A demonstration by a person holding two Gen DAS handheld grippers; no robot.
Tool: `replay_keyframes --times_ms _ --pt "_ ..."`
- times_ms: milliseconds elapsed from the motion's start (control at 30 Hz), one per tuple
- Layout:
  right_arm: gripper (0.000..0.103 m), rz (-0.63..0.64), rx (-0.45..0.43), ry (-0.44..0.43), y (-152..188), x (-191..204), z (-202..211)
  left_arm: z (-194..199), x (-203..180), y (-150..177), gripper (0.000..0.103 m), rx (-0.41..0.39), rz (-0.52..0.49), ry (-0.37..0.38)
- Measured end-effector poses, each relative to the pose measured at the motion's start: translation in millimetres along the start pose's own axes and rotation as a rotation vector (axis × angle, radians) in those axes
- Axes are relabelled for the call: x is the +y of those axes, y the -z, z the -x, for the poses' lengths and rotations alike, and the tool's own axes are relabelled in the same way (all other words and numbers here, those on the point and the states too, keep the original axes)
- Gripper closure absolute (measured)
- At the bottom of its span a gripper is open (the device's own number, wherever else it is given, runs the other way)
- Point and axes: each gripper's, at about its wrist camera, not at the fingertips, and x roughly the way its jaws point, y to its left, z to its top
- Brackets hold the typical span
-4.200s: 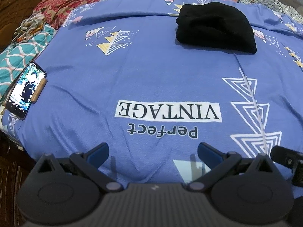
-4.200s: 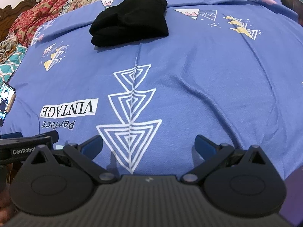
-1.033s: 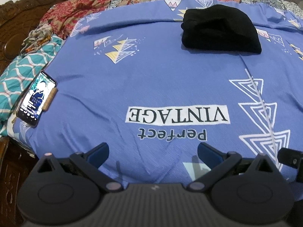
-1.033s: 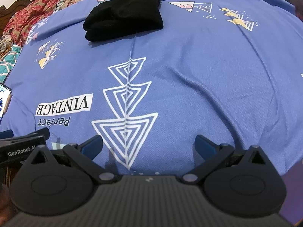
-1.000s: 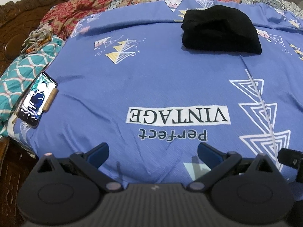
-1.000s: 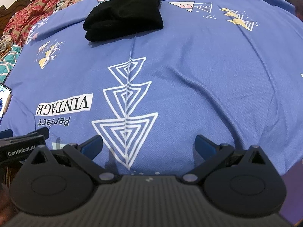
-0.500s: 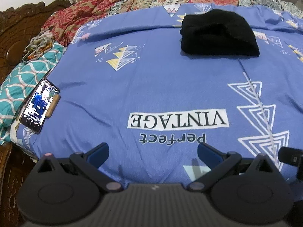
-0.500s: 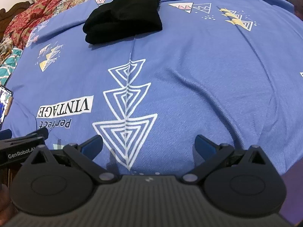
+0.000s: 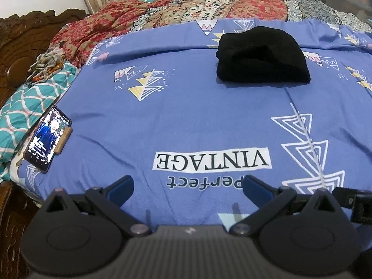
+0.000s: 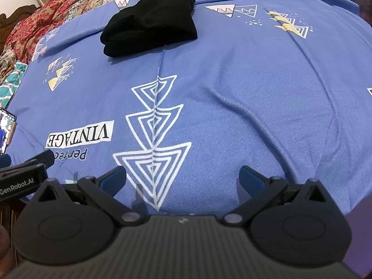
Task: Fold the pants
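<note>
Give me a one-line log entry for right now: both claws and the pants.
left claw: open, empty | right claw: open, empty | black pants: folded bundle on far side of blue bedsheet, untouched | phone: left bed edge

The bed (image 9: 186,116) wears a blue sheet (image 10: 244,88) printed with triangles. Folded black pants (image 9: 262,64) lie on it at upper right of the left view. A lit phone (image 9: 47,138) rests at the left edge, and patterned quilts (image 9: 162,16) are bunched along the top.
</note>
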Motion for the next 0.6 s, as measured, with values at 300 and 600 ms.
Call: replay_keyframes --times_ms 300,600 --pt "0.000 0.004 0.006 -0.002 -1.8 0.2 0.0 -8.2 -4.3 2.9 0.000 0.063 -0.034 -0.029" --pt "0.000 -0.003 0.015 -0.003 0.0 0.2 -3.0 -23.7 -14.1 12.1 0.000 0.187 -0.057 0.086"
